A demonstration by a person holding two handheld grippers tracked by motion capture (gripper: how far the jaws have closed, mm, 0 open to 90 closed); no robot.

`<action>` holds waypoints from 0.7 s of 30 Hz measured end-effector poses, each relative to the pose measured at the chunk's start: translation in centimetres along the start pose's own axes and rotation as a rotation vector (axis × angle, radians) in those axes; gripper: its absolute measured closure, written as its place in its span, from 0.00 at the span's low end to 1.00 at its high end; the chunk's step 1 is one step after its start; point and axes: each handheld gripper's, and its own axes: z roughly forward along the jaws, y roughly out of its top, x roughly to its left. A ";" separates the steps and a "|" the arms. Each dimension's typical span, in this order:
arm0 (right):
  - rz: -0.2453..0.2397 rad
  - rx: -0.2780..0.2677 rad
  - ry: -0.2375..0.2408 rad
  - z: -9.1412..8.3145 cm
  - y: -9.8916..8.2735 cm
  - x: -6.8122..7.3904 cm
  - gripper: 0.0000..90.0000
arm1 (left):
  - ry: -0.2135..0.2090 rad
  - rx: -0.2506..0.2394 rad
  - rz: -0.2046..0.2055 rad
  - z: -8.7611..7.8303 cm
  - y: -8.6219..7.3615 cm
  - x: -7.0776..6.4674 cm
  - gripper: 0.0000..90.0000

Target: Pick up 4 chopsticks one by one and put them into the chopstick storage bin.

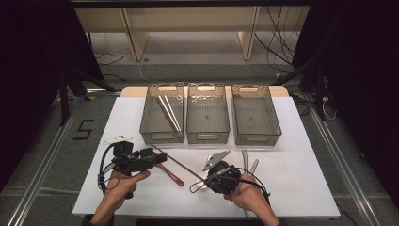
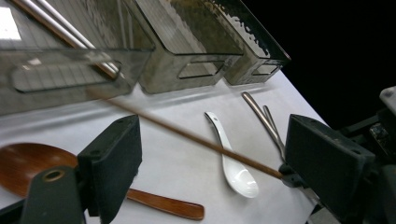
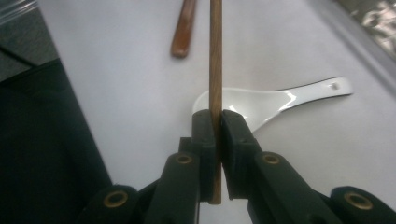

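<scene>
My right gripper (image 3: 217, 121) is shut on the near end of a thin wooden chopstick (image 3: 215, 56), which sticks out straight ahead of the jaws. In the high view this chopstick (image 1: 176, 162) slants from my right gripper (image 1: 207, 179) up and left past the tip of my left gripper (image 1: 153, 154). My left gripper (image 2: 215, 140) stands open with nothing held; the chopstick (image 2: 187, 135) crosses the table beyond its jaws. A white ceramic spoon (image 3: 280, 99) lies on the table under the held chopstick. A brown wooden spoon (image 2: 32, 163) lies close to the left jaw.
Three grey plastic bins stand in a row at the back; the left bin (image 1: 150, 136) holds metal chopsticks (image 1: 168, 113), the middle bin (image 1: 208, 136) and right bin (image 1: 275, 127) look bare. Metal utensils (image 1: 245, 157) lie right of my right gripper. The white tabletop (image 1: 301, 183) ends near the person's hands.
</scene>
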 end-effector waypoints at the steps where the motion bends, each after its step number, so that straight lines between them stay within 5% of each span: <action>1: 0.007 -0.011 -0.007 -0.2 0.0 -0.1 0.94 | 0.001 0.005 -0.016 0.3 -0.2 -0.1 0.21; 9: 0.014 -0.069 -0.039 -1.2 0.1 -0.5 0.94 | -0.075 0.018 -0.140 2.4 -1.5 -0.6 0.23; 21: 0.017 -0.124 -0.038 -1.3 0.3 -0.2 0.94 | -0.129 0.024 -0.198 4.6 -2.3 -1.5 0.31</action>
